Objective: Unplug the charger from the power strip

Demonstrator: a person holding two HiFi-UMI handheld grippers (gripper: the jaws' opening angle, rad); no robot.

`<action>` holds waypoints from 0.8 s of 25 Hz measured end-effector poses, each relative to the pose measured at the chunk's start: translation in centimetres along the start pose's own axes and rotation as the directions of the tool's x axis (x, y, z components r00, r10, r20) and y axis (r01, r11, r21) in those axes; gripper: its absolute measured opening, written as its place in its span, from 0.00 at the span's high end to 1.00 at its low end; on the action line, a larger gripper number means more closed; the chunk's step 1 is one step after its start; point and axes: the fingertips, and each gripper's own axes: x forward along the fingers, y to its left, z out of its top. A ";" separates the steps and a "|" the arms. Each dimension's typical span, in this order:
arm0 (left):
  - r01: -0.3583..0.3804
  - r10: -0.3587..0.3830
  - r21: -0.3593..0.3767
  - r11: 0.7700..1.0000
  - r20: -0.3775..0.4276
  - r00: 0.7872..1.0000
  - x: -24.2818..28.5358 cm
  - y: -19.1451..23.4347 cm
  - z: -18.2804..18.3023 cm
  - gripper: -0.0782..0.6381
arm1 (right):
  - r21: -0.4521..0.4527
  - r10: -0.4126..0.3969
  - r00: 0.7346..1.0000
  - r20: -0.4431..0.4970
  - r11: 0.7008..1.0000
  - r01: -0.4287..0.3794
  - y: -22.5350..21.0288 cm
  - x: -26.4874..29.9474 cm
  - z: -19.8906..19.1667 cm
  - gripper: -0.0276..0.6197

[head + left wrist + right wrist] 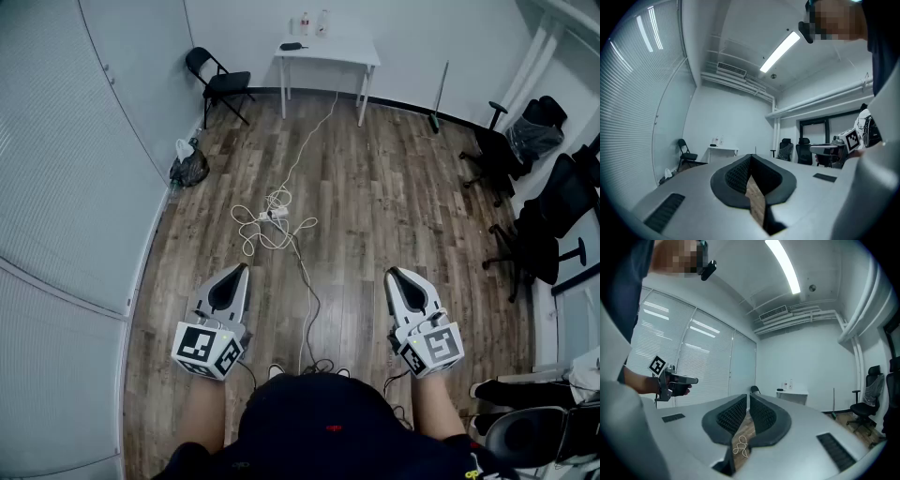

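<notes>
Although the charger is too small in the head view to be told apart from its socket, the power strip (274, 214) is lying on the wooden floor (394, 187), in the middle of a loose tangle of white cable (251, 228). It is sitting well ahead of both grippers and roughly between their lines of aim. The same tangle is showing through the gap behind the right gripper's tips in the right gripper view.

Judged handling: the strip is looking light and free to slide on the smooth boards, so a pull on the plug is likely to drag it along unless it is being pinned. The charger body should be stiff, hard plastic and somewhat slippery. The hold belongs on that body, close to the socket face, never on the limp lead. The loops round it are posing a snagging risk.

One white lead is running off toward the white tabletop (328, 47) at the far wall. A darker lead (307, 300) is trailing back toward the person's feet.

The left gripper (244, 269) is pointing level with its jaws together and nothing between them. The right gripper (391, 272) is likewise closed on nothing. Both are being held well short of the strip.

A folding chair (217, 82) and office chairs (525, 141) are standing clear of the work.
</notes>
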 end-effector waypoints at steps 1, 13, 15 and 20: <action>0.000 0.000 0.002 1.000 -0.004 1.000 0.0 0.0 -0.1 0.87 | -0.001 0.001 1.000 -0.002 1.000 -0.001 0.1 0.0 0.0 0.90; -0.012 0.012 0.013 1.000 -0.021 1.000 -1.5 0.6 -0.6 0.87 | 0.019 0.017 1.000 0.015 1.000 -0.018 1.6 1.0 0.0 0.90; -0.008 0.009 0.019 1.000 -0.021 1.000 -1.6 0.7 -0.5 0.87 | 0.034 0.019 1.000 0.018 0.999 -0.019 1.8 1.1 0.0 0.90; 0.004 -0.003 0.029 1.000 -0.022 1.000 -2.3 1.9 -0.3 0.87 | 0.041 0.026 1.000 -0.016 0.999 -0.026 3.2 1.7 -0.4 0.90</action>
